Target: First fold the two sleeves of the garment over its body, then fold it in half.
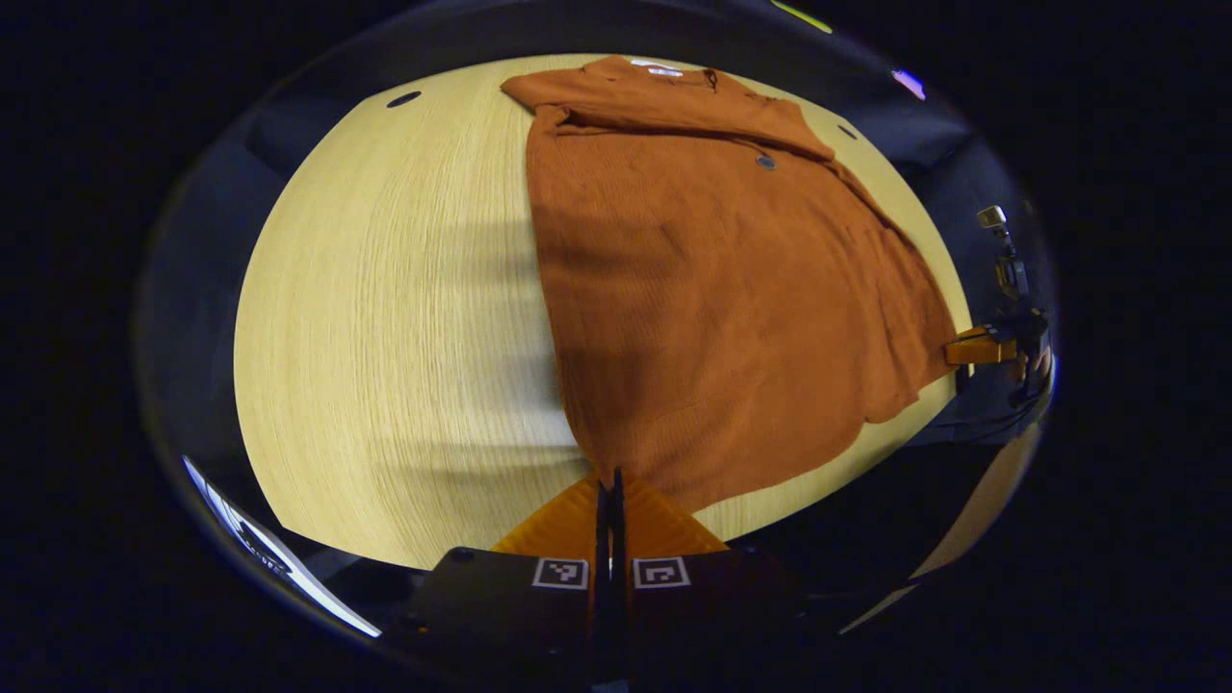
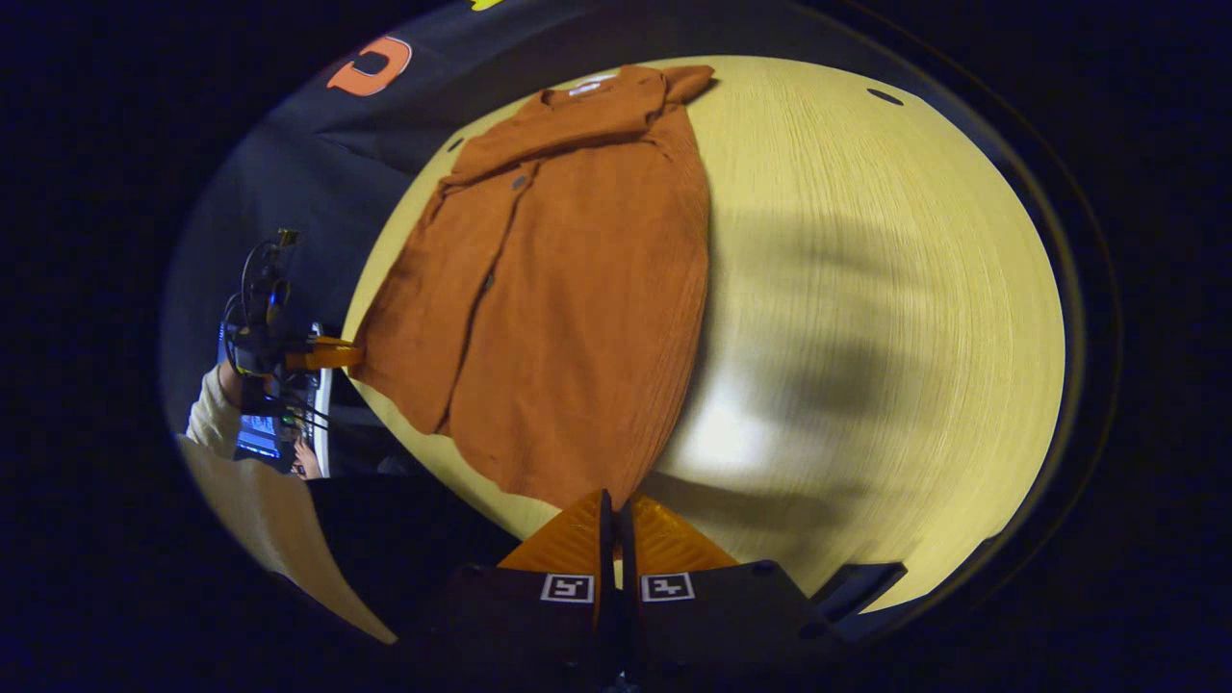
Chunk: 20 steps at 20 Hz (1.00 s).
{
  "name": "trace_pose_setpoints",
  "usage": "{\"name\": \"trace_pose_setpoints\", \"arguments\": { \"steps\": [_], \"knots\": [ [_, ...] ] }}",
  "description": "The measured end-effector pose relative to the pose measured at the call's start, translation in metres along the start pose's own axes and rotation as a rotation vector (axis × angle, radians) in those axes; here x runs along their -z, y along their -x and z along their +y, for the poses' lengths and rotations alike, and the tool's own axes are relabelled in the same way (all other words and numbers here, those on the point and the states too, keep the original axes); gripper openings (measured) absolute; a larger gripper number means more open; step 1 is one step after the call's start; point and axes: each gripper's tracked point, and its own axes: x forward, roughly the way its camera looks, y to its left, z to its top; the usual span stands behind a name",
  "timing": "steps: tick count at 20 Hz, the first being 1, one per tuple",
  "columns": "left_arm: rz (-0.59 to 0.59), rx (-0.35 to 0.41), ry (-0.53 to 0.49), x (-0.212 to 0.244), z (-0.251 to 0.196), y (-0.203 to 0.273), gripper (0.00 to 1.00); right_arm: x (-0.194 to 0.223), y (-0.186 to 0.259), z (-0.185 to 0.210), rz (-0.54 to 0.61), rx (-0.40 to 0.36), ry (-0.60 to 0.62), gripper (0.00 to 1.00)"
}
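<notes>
In the left gripper view the left tool (image 1: 607, 481) sits nearest, its two fingers pressed together with no gap between them; their tips meet right at the near hem of the garment (image 1: 712, 289), though whether any cloth is pinched between them cannot be told; ahead of the tool the garment lies flat on the pale wood worktop (image 1: 385, 318), spreading forward and to the right; a sleeve (image 1: 664, 101) is folded across its chest at the far end, just before the collar; off to the right, at the garment's far corner, the right tool (image 1: 977, 346) shows small at the worktop's edge.

In the right gripper view the right tool (image 2: 612, 505) is likewise closed, fingers together, tips just at the garment's (image 2: 558, 289) near corner; grip on cloth cannot be told; the garment stretches ahead and to the left; bare worktop (image 2: 866, 289) lies to the right; far left, the left tool (image 2: 327, 356) touches the hem, held by a hand (image 2: 226, 380) in a pale sleeve (image 2: 207, 423).
</notes>
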Motion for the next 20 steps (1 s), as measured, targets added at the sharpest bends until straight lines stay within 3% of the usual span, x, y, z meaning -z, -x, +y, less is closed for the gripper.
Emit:
{"name": "trace_pose_setpoints", "arguments": {
  "steps": [7,8,10,12,17,20],
  "knots": [
    [-0.150,0.034,-0.195,-0.171,-0.084,0.088,0.03,-0.085,0.063,0.068,-0.151,-0.098,0.077,0.03],
    [-0.181,0.025,-0.228,-0.179,-0.091,0.125,0.03,-0.104,0.071,0.078,-0.176,-0.115,0.085,0.03],
    [-0.234,-0.008,-0.283,-0.226,-0.069,0.154,0.03,-0.148,0.083,0.093,-0.226,-0.132,0.108,0.03],
    [-0.287,-0.034,-0.306,-0.261,-0.069,0.130,0.03,-0.191,0.093,0.103,-0.272,-0.132,0.135,0.04],
    [-0.343,-0.055,-0.258,-0.360,-0.060,0.130,0.03,-0.288,0.100,0.098,-0.355,-0.040,0.208,0.03],
    [-0.325,0.030,-0.066,-0.409,-0.050,0.111,0.03,-0.338,0.089,0.085,-0.368,0.019,0.205,0.03]
  ]
}}
